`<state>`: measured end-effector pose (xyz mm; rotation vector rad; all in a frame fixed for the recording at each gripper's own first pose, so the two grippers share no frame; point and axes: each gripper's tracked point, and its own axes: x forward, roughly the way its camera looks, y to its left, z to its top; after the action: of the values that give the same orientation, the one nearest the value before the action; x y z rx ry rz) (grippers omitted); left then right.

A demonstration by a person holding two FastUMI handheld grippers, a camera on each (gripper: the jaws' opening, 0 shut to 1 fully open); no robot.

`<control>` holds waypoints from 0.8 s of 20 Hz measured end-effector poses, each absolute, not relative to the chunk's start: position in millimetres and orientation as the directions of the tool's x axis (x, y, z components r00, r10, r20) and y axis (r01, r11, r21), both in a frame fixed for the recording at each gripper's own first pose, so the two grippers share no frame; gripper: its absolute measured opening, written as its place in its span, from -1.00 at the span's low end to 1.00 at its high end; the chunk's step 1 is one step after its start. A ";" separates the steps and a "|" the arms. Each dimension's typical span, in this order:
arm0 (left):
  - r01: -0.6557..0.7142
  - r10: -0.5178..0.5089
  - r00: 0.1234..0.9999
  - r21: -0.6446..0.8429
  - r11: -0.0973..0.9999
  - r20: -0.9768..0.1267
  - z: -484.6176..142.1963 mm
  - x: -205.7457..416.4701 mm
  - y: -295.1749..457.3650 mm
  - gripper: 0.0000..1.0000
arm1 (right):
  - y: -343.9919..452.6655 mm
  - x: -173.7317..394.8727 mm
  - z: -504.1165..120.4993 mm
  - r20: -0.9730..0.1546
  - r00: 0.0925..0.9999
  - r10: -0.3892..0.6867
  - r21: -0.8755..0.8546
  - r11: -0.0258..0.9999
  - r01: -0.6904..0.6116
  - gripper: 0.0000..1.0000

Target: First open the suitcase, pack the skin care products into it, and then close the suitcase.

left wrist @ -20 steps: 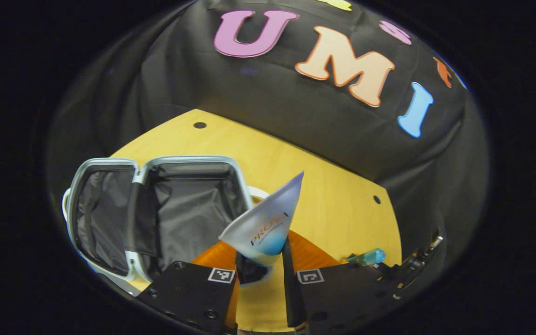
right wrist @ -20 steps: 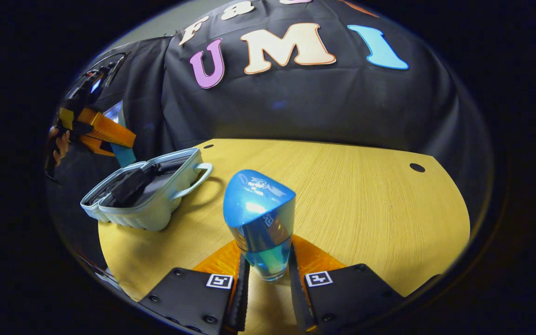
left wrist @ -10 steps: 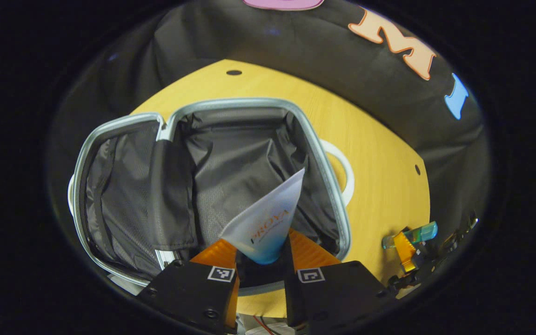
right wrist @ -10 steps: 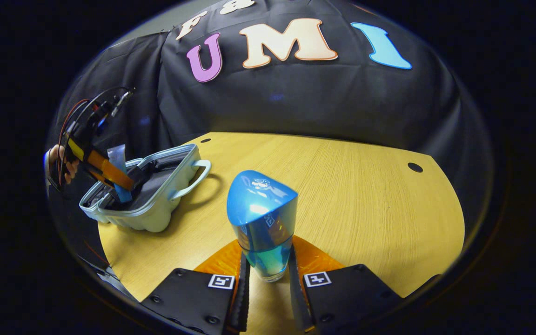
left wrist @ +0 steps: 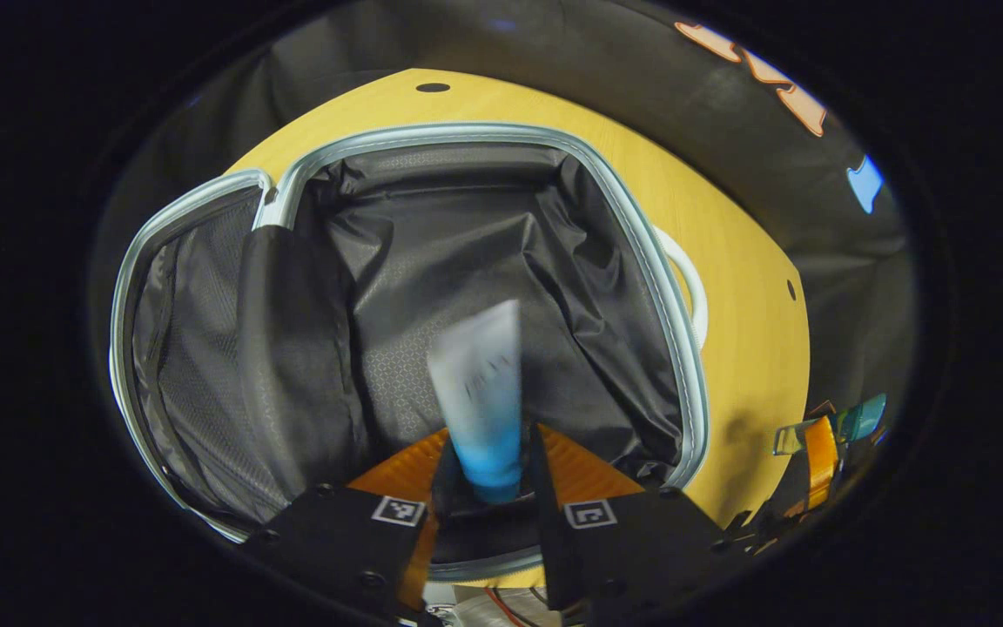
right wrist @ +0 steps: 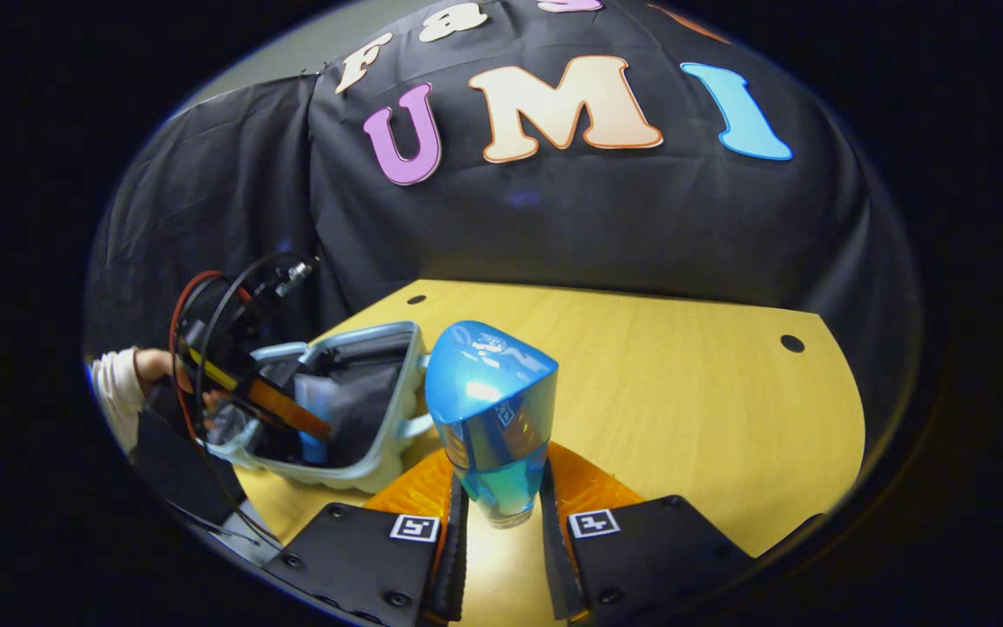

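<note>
Left gripper: over the open suitcase, fingers to either side of the blurred tube; whether they still pressed on it could not be told. Tube: above the black lining of the main compartment, cap end down. Right gripper: clamped on the blue bottle, held above the table just beside the suitcase. Handling advice: lay the tube low and flat against the lining before withdrawing; bring the bottle in only once the left gripper has left the opening, and keep both items off the rim so the lid can close
</note>
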<state>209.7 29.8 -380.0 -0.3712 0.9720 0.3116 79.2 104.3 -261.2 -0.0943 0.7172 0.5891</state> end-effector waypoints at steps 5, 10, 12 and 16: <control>-0.361 0.077 0.658 -0.224 0.905 -0.749 -327.0 205.9 37.1 0.93 | 182.8 60.9 -248.5 -0.633 0.531 0.562 0.170 0.771 -0.613 -0.21; -0.350 0.105 0.749 -0.257 0.901 -0.654 -273.5 171.9 61.7 0.94 | 254.3 39.8 -272.8 -0.652 0.429 0.626 0.236 0.704 -0.670 -0.21; -0.374 0.137 0.765 -0.260 0.890 -0.629 -256.4 149.7 80.0 0.94 | 274.4 29.5 -297.4 -0.682 0.378 0.627 0.244 0.682 -0.689 -0.21; -0.452 0.220 0.771 -0.270 0.850 -0.598 -235.5 103.2 127.7 0.94 | 289.2 5.7 -344.5 -0.773 0.284 0.567 0.210 0.651 -0.729 -0.21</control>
<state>103.2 127.7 -235.5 -0.4188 0.5860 0.3764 5.7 289.2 -344.5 -0.1988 0.9425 0.8748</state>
